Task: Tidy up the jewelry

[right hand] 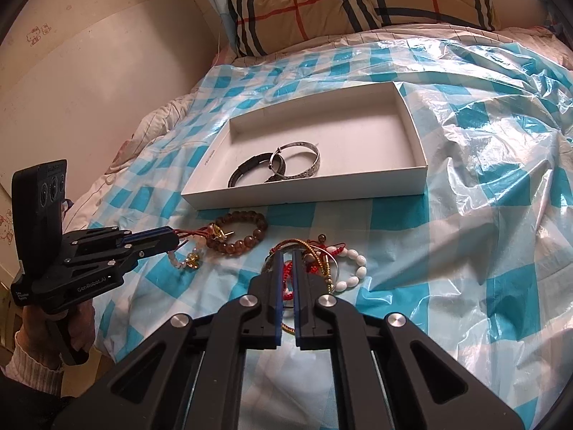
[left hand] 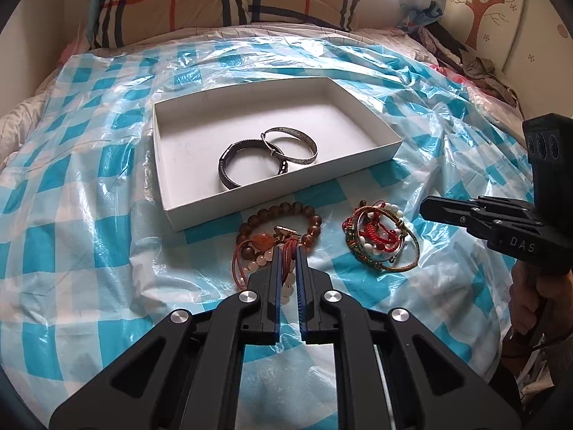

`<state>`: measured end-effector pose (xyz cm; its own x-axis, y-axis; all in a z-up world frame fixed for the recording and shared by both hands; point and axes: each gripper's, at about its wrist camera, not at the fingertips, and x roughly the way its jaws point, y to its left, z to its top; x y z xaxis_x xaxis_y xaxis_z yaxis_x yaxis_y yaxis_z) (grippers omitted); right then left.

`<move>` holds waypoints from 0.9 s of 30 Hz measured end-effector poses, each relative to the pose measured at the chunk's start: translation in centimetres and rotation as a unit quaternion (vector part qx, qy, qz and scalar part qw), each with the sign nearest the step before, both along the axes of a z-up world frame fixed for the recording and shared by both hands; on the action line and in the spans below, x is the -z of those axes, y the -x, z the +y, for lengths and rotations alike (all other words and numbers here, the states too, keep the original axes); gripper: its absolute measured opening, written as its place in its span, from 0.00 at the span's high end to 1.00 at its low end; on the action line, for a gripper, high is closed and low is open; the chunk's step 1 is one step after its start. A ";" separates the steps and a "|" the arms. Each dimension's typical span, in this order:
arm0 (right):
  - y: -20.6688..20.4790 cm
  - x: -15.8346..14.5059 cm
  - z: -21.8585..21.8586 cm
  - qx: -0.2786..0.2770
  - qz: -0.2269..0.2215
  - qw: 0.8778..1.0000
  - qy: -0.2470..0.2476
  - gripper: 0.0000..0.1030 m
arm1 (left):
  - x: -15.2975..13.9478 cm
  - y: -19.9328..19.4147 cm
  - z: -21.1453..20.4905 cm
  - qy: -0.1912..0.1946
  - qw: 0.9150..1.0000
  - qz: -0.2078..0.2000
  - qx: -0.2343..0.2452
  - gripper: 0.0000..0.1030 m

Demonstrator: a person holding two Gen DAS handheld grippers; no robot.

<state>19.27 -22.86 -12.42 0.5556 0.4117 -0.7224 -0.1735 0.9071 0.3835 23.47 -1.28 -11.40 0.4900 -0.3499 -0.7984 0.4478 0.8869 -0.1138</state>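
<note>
White shallow box (left hand: 361,157) open on the bed, holding dark woven bangle (left hand: 229,165) overlapped by silver bangle (left hand: 304,143). Just before it, brown bead bracelet (left hand: 304,215) with red cords; beside, tangled heap of cord bracelets (left hand: 379,240).

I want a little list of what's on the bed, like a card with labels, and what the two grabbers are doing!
surface: blue-and-white checked plastic sheet over the bed
container: shallow white cardboard box
in the box: dark woven bangle and engraved silver bangle, overlapping
outside, left pile: brown wooden bead bracelet with red cords
outside, right pile: red, green and white beaded string bracelets
left hand-held gripper: fingers narrowly apart around red cords
right hand-held gripper: fingers narrowly apart over the right pile
</note>
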 end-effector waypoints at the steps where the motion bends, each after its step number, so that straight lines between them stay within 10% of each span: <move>1: 0.0 0.1 0.0 0.000 0.001 1.000 -0.001 0.95 | 0.1 0.0 -0.1 -0.003 1.000 -0.001 0.000 0.93; 6: -0.3 0.6 0.1 0.003 0.012 0.999 0.036 0.93 | 0.2 -0.1 -0.1 0.005 1.000 0.004 -0.002 0.93; 9: -0.5 1.5 0.0 0.004 0.020 0.998 0.054 0.70 | 0.9 -0.3 -0.2 0.003 1.000 0.011 -0.003 0.93; 16: -1.1 3.7 0.6 -0.003 0.033 0.996 0.078 0.71 | 1.4 -0.2 -0.3 0.006 1.000 0.017 -0.006 0.93; 20: -1.0 3.9 1.0 -0.011 0.034 0.995 0.095 0.92 | 1.3 -0.1 -0.3 0.009 1.000 0.015 -0.006 0.93; 27: 0.5 1.1 -0.4 0.002 0.011 1.000 0.007 0.94 | -0.7 0.6 -0.1 0.039 0.999 0.002 -0.011 0.93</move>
<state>18.77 -23.28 -13.48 0.5417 0.3988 -0.7399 -0.1610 0.9132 0.3743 22.85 -1.34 -10.67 0.4943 -0.4005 -0.7715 0.4280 0.8846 -0.1850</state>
